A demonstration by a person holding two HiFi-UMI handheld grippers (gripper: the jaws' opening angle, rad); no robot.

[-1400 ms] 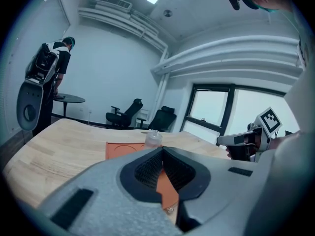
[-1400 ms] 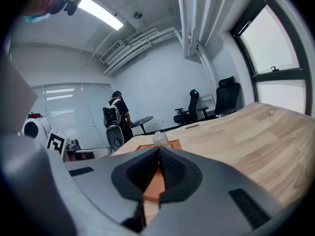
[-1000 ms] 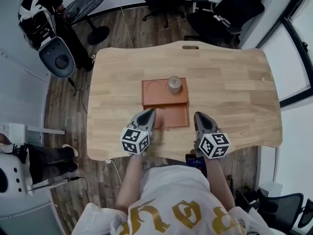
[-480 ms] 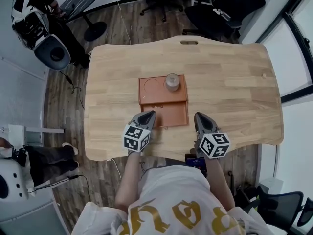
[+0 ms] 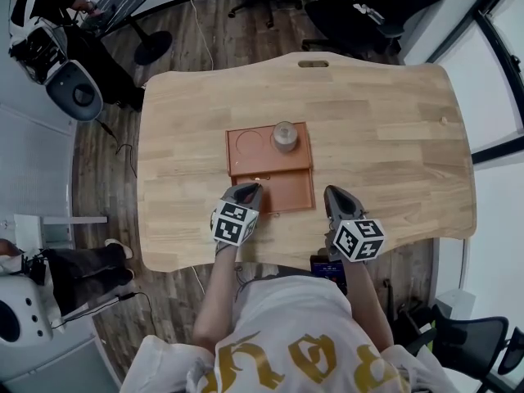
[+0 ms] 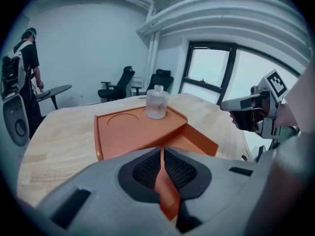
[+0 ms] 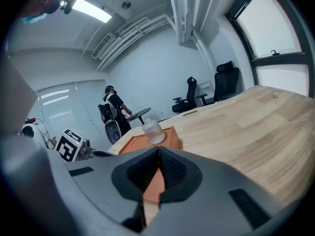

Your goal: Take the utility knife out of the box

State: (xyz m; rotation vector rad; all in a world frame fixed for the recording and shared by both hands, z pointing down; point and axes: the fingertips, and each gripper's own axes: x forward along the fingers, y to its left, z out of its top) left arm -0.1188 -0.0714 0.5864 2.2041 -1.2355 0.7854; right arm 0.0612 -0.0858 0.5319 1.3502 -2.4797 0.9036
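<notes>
Lowering toward the table (image 5: 393, 129) over the last second, the left gripper (image 5: 248, 189) has tipped nose-down. It now sits at the near left of the orange box (image 5: 246, 160), whether touching it cannot be told. Its jaws are pressed together with nothing between them. The right gripper (image 5: 337, 193) has sunk slightly and is otherwise little changed; it sits near the box's near right corner, its jaws likewise closed and empty. Both tools appear to be closing in on the box front, so the job looks to be at its approach stage, with no grasp begun. The box has two levels. The upper level is a flat orange deck with one round recess (image 5: 248, 142), vacant, and one small clear bottle (image 5: 284, 136) standing upright beside it. The lower level is an open compartment (image 5: 288, 193) stepping out toward the person, and its floor appears bare from above. No view shows the utility knife; it is presumably inside the box, perhaps under the deck, but this is unconfirmed. The jaws would have to part before anything could be gripped.
</notes>
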